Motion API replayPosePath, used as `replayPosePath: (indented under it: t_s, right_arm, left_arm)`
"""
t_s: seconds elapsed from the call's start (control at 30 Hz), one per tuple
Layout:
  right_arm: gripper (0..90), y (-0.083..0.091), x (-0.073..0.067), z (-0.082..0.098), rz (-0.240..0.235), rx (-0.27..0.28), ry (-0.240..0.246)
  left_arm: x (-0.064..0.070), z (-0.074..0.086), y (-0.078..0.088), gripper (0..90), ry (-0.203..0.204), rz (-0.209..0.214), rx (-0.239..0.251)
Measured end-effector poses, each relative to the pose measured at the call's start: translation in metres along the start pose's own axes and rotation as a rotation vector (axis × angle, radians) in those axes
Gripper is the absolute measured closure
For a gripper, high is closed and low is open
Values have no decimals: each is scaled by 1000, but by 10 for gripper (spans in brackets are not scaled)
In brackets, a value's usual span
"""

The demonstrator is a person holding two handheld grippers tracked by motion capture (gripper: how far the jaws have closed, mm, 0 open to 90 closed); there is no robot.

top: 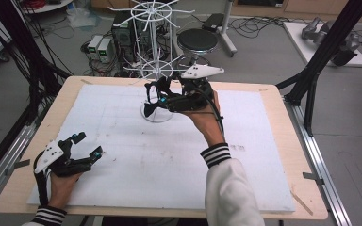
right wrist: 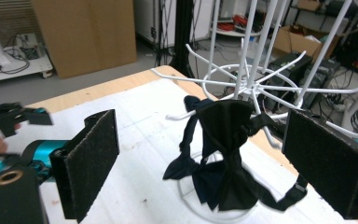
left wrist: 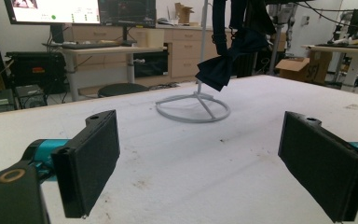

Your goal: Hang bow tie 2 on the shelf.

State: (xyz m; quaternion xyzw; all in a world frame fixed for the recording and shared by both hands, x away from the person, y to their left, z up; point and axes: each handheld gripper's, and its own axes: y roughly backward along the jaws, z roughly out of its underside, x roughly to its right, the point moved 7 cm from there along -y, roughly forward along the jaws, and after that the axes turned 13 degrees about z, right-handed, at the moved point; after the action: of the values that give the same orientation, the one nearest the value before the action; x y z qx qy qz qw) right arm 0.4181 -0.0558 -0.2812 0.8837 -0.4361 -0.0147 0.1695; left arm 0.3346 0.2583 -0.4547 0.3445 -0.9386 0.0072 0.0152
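Right tool [right wrist: 200, 163] gapes wide, empty, before the bow tie [right wrist: 226, 158] – strap cut off below – left tool [top: 81, 147] likewise.

no readable text, monitor [left wrist: 53, 10] lettering too small, box [left wrist: 301, 68] marking unclear

Bare white mat [top: 136, 160] spreads open on every side of the wire rack [top: 154, 70], whose spokes and hanging bow tie [right wrist: 223, 154] block passage.

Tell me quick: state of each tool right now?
Left tool: open, holding nothing, low over the white mat.
Right tool: open, holding nothing, jaws either side of the dark bow tie hanging on the white rack.
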Motion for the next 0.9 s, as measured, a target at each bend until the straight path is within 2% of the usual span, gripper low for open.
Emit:
replayPosePath:
  t_s: [0.1, 0.2, 0.3, 0.4, 0.47, 0.53, 0.63, 0.7, 0.77, 0.9]
  right_arm:
    - [103, 20, 5, 11, 5, 12, -6]
    - [103, 41, 13, 27, 37, 11, 5]
    - [103, 65, 22, 47, 75, 22, -7]
    - [103, 86, 32, 71, 139, 53, -13]
    - [103, 102, 40, 95, 198, 61, -16]
    - [103, 113, 46, 117, 236, 67, -32]
    - [103, 126, 53, 145, 269, 105, -87]
    - [104, 132, 56, 161, 295, 124, -101]
    - [104, 136, 57, 175, 306, 149, -125]
    - [104, 138, 59, 200, 331, 160, -160]
  left_arm:
    - [0, 0, 0, 129, -2, 0, -2]
    - [0, 0, 0, 129, -5, -2, -2]
    - [0, 0, 0, 129, -9, 0, -4]
    - [1, 0, 0, 129, -11, 0, 1]
    - [1, 0, 0, 129, -12, -2, 1]
    - [1, 0, 0, 129, -13, -1, -1]
    - [1, 0, 0, 129, -14, -1, 1]
    - [1, 0, 0, 129, -16, -2, 2]
    - [1, 0, 0, 129, -14, -1, 3]
    - [1, 0, 0, 129, -13, -1, 2]
